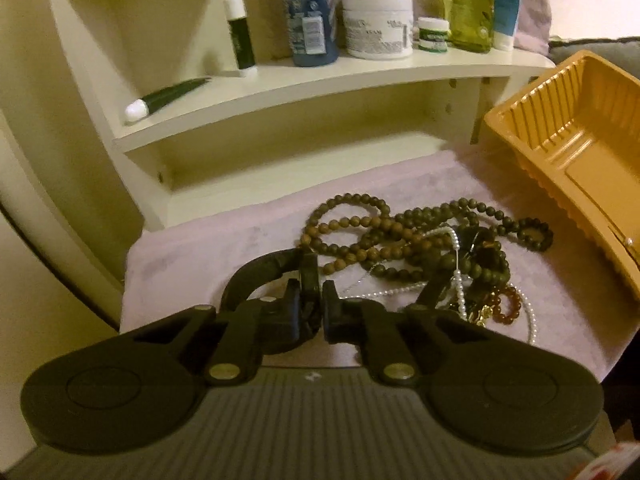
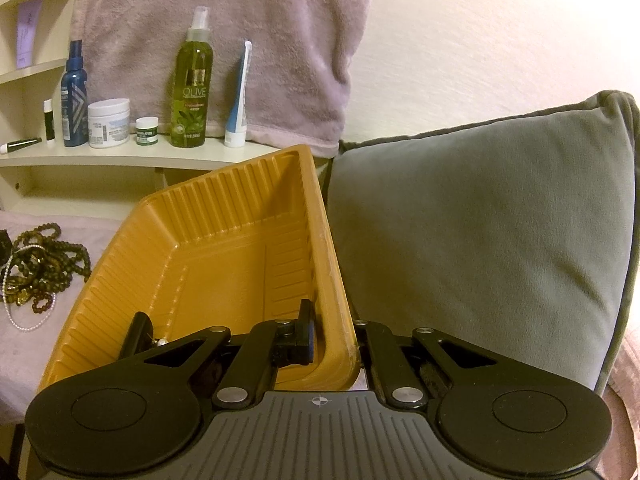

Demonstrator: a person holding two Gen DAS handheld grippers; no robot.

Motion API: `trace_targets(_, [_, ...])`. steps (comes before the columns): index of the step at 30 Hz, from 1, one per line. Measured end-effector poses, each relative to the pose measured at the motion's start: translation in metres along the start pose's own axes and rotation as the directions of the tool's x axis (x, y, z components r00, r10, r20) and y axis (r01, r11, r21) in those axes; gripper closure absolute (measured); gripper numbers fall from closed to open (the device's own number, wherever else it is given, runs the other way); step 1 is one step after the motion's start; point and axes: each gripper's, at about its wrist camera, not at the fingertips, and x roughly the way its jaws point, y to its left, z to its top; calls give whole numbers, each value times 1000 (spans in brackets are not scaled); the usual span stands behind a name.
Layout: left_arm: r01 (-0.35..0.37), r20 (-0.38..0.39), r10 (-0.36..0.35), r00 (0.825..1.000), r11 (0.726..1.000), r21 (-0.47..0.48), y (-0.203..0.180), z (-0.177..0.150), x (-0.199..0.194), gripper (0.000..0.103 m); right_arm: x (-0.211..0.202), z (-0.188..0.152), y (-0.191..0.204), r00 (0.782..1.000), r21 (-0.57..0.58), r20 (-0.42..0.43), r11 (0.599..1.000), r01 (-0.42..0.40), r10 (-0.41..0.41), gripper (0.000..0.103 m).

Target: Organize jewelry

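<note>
Black bangle [image 1: 256, 276] sits pinched in the closed left claw [image 1: 316, 312]; the gold tray [image 1: 568, 152], gripped by the right claw [image 2: 336, 344], lies at 2 o'clock.

tangled bead necklaces [image 1: 420, 240] on pink cloth; tilted orange tray [image 2: 224, 240] beside

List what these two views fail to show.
Right wrist view: dark item in the orange tray, half hidden by the right claw; unidentifiable.
Right wrist view: the right claw's outer finger, behind the tray wall.
Left wrist view: jewelry pile, tangled and partly behind the left claw gripping a black bangle; strand count unclear.
</note>
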Motion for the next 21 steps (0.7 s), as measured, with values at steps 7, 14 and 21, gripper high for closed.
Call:
trace_targets(7, [-7, 37, 8, 999, 1000, -13, -1, 7, -22, 94, -1, 0, 0, 1000, 3, 3, 1000, -3, 3, 97])
trace_targets(14, [42, 102, -42, 994, 999, 7, -24, 30, -47, 94, -3, 0, 0, 1000, 7, 12, 1000, -10, 10, 97])
trace_targets(21, [171, 154, -177, 972, 984, 56, -79, 53, -61, 94, -6, 0, 1, 1000, 5, 23, 1000, -15, 15, 97])
